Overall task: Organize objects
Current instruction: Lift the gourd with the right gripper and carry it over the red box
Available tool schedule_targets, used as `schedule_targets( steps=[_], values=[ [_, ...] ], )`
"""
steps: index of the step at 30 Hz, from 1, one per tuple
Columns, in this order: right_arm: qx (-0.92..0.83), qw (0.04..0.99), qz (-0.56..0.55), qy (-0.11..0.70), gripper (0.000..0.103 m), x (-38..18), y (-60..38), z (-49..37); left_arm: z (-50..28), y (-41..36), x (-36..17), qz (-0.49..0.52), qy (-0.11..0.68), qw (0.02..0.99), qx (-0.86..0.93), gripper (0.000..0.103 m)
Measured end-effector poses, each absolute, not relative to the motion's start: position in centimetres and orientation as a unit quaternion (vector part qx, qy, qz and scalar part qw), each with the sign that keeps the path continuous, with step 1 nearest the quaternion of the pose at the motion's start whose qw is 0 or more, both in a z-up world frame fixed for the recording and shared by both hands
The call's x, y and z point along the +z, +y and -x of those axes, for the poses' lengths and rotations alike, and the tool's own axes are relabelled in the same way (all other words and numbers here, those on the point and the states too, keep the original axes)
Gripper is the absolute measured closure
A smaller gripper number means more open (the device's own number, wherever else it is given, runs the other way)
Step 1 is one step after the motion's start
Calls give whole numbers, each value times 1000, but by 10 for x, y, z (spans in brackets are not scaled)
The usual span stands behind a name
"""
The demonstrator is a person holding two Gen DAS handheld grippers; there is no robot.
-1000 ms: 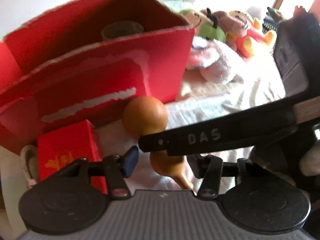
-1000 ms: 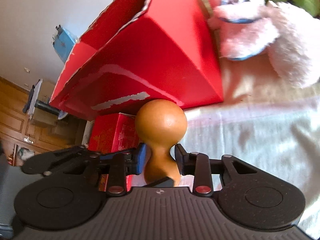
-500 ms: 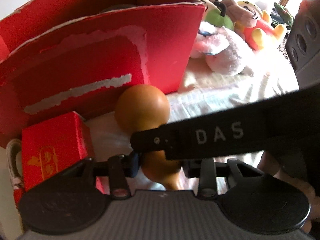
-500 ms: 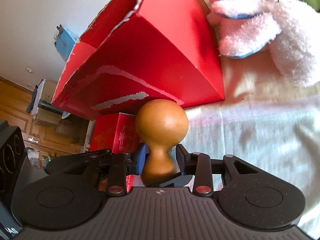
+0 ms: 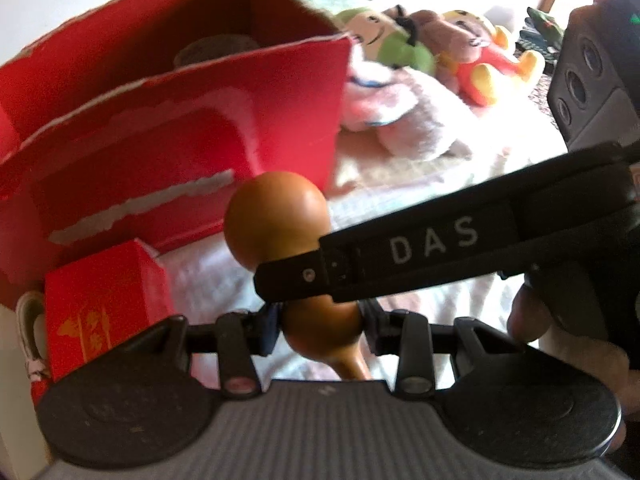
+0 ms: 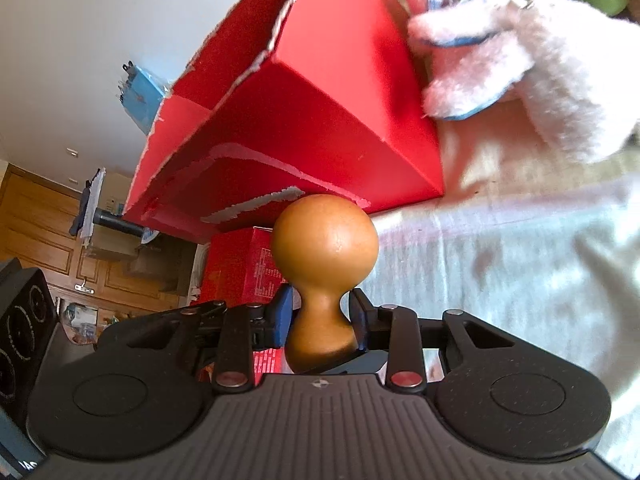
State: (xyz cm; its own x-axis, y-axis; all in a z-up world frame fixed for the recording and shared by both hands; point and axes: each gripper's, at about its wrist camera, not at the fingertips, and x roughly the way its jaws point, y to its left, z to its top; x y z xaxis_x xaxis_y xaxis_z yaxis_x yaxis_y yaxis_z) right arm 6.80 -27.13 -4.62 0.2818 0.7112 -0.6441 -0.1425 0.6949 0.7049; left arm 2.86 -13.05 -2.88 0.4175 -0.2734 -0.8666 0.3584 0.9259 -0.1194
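Observation:
An orange-brown gourd is held between both grippers above a pale cloth. My left gripper is shut on its lower bulb. My right gripper is shut on its narrow waist, its round top pointing forward. In the left wrist view the right gripper's black finger, marked DAS, crosses in front of the gourd. A large open red cardboard box stands just behind, also shown in the right wrist view, with a round brown object inside.
A small red box with gold print sits left of the gourd, and shows in the right wrist view. A pink plush toy lies right of the big box, with more plush toys behind it. The cloth covers the surface.
The left gripper has closed from open onto the gourd's lower bulb. The right gripper still holds the waist. The gourd has hardly moved; the views shifted slightly.

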Motion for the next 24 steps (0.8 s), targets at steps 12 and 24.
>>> schedule_targets(
  steps=[12, 24],
  values=[
    [265, 800, -271, 465, 69, -10, -296, -46, -15, -158, 11, -64, 453, 851, -258, 65],
    [263, 849, -255, 380, 69, 35, -307, -50, -30, -159, 60, -84, 375, 875, -293, 65]
  ],
)
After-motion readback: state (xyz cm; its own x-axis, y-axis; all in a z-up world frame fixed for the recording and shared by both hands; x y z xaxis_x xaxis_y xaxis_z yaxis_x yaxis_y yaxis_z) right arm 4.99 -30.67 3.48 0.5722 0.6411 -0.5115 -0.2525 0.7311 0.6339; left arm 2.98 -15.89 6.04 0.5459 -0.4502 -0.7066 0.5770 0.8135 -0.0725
